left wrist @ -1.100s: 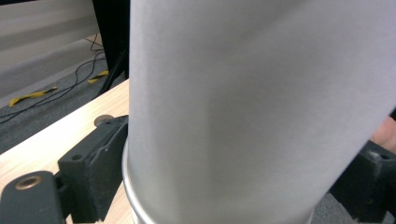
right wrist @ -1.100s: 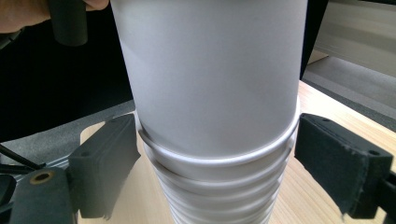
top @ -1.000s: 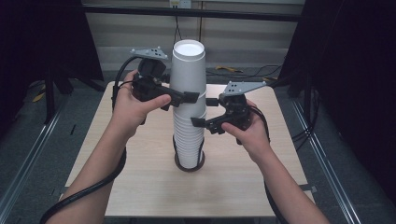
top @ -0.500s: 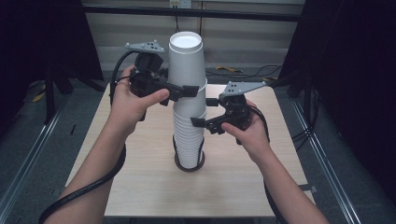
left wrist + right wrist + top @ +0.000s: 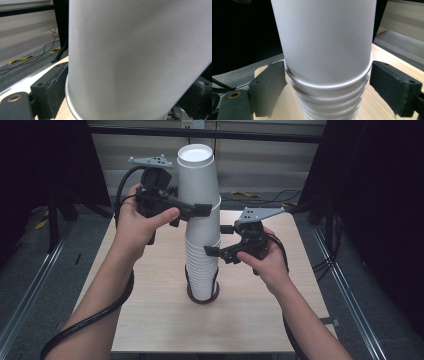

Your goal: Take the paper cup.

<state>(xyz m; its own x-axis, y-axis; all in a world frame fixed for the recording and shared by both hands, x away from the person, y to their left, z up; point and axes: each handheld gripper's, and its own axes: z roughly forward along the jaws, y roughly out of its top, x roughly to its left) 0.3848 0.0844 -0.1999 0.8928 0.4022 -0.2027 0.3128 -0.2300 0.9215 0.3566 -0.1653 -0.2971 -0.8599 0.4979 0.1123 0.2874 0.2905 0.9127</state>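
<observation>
I note the wooden table (image 5: 150,320) first, pale and set between dark curtains. At its middle stands the stack of white paper cups (image 5: 202,265), upside down, rims showing as close rings, its foot ringed by a black loop (image 5: 202,297). The top cup (image 5: 199,175) sits raised above the rest and leans slightly to the right; in the right gripper view its rim (image 5: 329,83) hangs tilted over the ring below.

My left gripper (image 5: 192,211) is up at that top cup, jaws on either side of its lower wall near the rim. In the left gripper view the cup wall (image 5: 140,57) lies against the left pad (image 5: 53,87), so I read it as clamped on the cup, jaws about half apart.

My right gripper (image 5: 215,245) is lower, at the stack. Its pads (image 5: 270,82) stand wide, flanking the rims; the left pad looks to touch, the right one has a sliver of gap. I cannot tell if it grips.
</observation>
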